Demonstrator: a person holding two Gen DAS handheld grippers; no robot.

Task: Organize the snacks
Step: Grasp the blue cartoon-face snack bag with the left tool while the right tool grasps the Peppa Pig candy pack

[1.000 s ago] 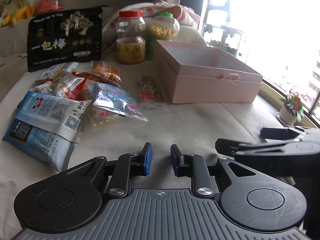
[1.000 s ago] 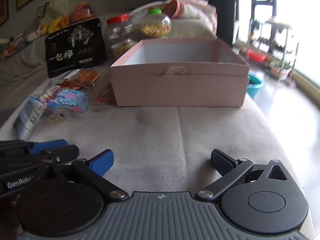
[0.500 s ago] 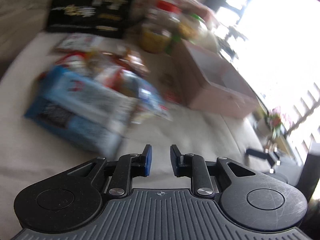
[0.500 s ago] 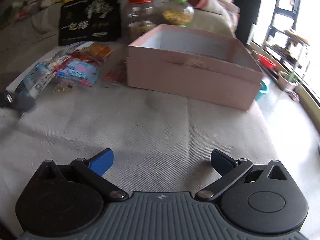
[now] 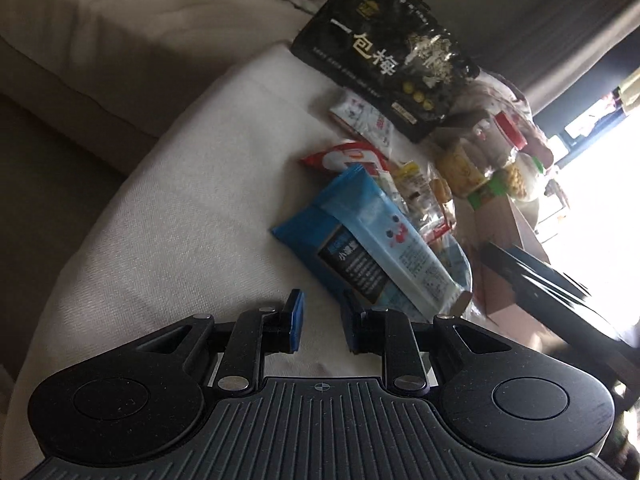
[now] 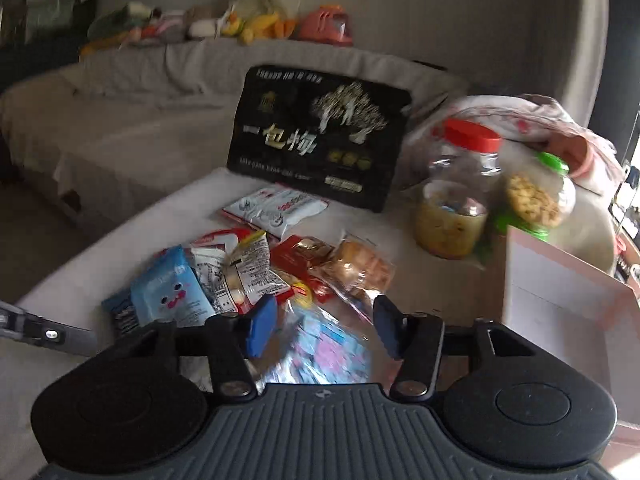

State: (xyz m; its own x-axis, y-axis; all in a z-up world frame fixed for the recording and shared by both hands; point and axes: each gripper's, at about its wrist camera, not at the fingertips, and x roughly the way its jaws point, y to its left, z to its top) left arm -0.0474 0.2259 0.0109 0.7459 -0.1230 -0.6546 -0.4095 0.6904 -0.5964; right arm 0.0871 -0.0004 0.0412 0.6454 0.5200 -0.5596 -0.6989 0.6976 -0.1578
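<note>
A pile of snack packets lies on the cloth-covered table. My left gripper [image 5: 322,320] is shut and empty, hovering just short of two long blue packets [image 5: 360,248]. My right gripper [image 6: 324,324] hangs over a clear packet of blue and pink sweets [image 6: 328,348]. Its jaws are closing and stand either side of that packet, with the pads apart from it. Past it lie a pale blue packet [image 6: 172,300], a white packet [image 6: 276,208] and a packet of biscuits [image 6: 360,268]. The open pink box [image 6: 560,300] stands to the right.
A large black bag [image 6: 320,136] leans upright behind the pile. A red-lidded jar [image 6: 456,200] and a green-lidded jar [image 6: 536,196] stand beside the box. A sofa [image 6: 120,120] runs behind the table. The left gripper's arm [image 6: 40,330] shows at the left edge.
Both grippers have swung left from the bare cloth toward the snack pile, and the left view has rolled. The right jaws have narrowed from wide open. The left jaws are unchanged.
</note>
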